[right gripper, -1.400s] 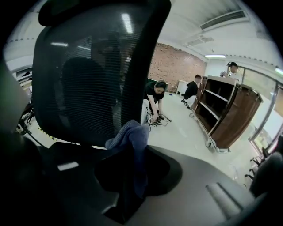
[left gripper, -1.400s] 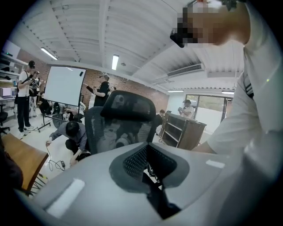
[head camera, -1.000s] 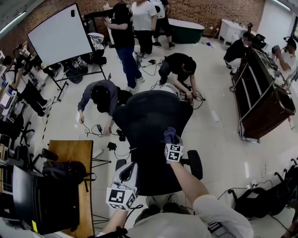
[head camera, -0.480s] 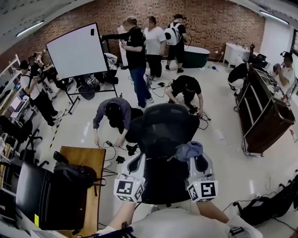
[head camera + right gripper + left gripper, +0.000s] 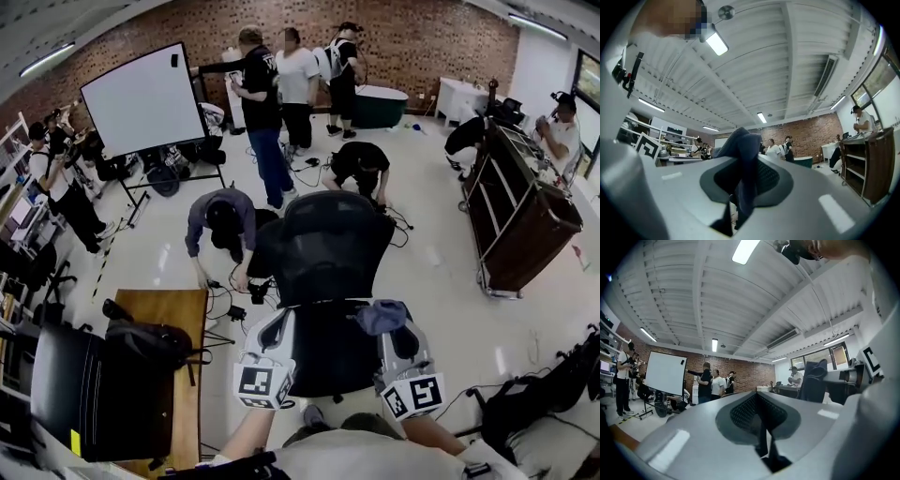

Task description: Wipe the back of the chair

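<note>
A black mesh office chair stands right in front of me in the head view, its back point(image 5: 323, 246) upright beyond the seat point(image 5: 330, 354). My right gripper point(image 5: 390, 324) is over the seat's right side, shut on a blue-grey cloth point(image 5: 380, 316). In the right gripper view the cloth point(image 5: 743, 164) bunches up between the jaws. My left gripper point(image 5: 277, 323) is level with it at the seat's left side, shut with nothing in it. Its jaws meet in the left gripper view point(image 5: 760, 404), where the cloth point(image 5: 813, 380) also shows. Neither gripper touches the chair back.
A wooden table point(image 5: 183, 375) with a black bag point(image 5: 141, 345) stands at the left. Two people crouch over floor cables just behind the chair point(image 5: 220, 217) point(image 5: 361, 161). A dark wooden cart point(image 5: 525, 216) is at the right, a whiteboard point(image 5: 141, 98) far left.
My right gripper has drawn back with the cloth from the chair back to beside the seat. The left gripper has come up level with it. The view has tilted up.
</note>
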{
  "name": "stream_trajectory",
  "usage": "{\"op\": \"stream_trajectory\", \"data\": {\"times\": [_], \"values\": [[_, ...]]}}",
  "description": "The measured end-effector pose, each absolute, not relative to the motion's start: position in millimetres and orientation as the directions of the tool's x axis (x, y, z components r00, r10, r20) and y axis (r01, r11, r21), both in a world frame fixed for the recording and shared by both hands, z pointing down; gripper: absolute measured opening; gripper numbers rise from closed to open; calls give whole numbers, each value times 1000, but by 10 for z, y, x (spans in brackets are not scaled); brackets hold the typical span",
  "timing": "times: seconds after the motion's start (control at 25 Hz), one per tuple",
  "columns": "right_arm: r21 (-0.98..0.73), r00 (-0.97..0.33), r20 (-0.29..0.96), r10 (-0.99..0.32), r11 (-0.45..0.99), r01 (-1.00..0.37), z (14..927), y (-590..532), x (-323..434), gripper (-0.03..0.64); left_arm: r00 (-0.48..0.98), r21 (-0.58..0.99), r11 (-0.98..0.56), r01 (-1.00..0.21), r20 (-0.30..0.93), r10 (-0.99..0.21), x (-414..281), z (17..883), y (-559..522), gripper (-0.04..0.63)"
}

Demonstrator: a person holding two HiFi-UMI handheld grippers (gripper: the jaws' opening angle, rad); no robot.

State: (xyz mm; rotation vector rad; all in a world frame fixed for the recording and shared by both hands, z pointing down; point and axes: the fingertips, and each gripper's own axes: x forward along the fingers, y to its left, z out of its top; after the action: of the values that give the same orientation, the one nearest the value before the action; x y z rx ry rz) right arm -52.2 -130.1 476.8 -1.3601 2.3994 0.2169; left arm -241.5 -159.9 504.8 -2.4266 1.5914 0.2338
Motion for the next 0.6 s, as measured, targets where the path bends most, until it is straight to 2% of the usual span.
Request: {"op": "stream_trajectory", "data": {"times": [0.44, 0.6], "values": [[-29, -509, -420, -751, 572, -820, 4748, 451, 315, 54, 380, -74, -374, -924, -265, -886, -1553, 5137, 138, 63], [-37, -511, -404, -759, 572, -820, 4895, 1172, 640, 54, 395, -50, -394, -918, -219, -892, -1133, 5373, 871, 63]]}}
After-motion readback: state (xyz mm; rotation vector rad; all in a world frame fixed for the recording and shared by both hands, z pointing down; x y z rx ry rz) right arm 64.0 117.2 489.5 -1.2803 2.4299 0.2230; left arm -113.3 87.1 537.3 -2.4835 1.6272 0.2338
